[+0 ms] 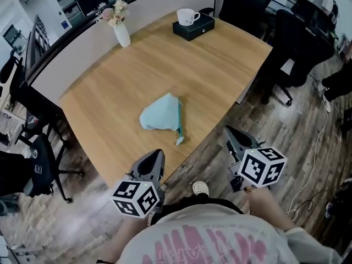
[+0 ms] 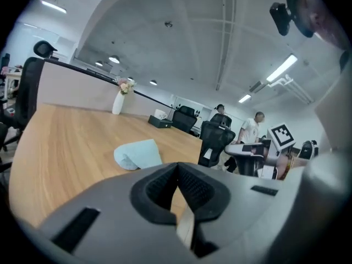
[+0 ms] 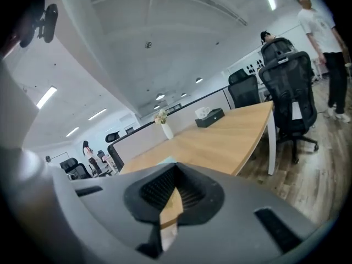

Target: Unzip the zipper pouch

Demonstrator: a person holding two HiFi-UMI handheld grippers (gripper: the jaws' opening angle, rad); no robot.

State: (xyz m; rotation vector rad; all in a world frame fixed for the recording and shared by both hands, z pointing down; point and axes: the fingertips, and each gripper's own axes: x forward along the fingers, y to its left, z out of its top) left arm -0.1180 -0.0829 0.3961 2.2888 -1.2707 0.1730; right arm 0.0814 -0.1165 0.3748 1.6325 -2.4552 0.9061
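Observation:
A light blue zipper pouch (image 1: 160, 114) lies crumpled on the wooden table (image 1: 220, 65), near its front edge. Its zipper runs down the right side and ends in a pull tab (image 1: 180, 141). My left gripper (image 1: 158, 154) hovers just off the front edge, below the pouch, with its jaws shut and nothing between them. My right gripper (image 1: 228, 130) hangs over the floor to the right of the table corner, also shut and empty. In the left gripper view the pouch (image 2: 138, 154) sits just beyond the closed jaws of the left gripper (image 2: 177, 167). The right gripper (image 3: 176, 170) points along the table's side.
At the far end of the table stand a white vase with flowers (image 1: 121, 33) and a black box (image 1: 193, 27) with a white cup (image 1: 187, 16) on top. Black office chairs (image 1: 294, 48) stand to the right and to the left (image 1: 38, 164). People (image 2: 254, 128) stand in the background.

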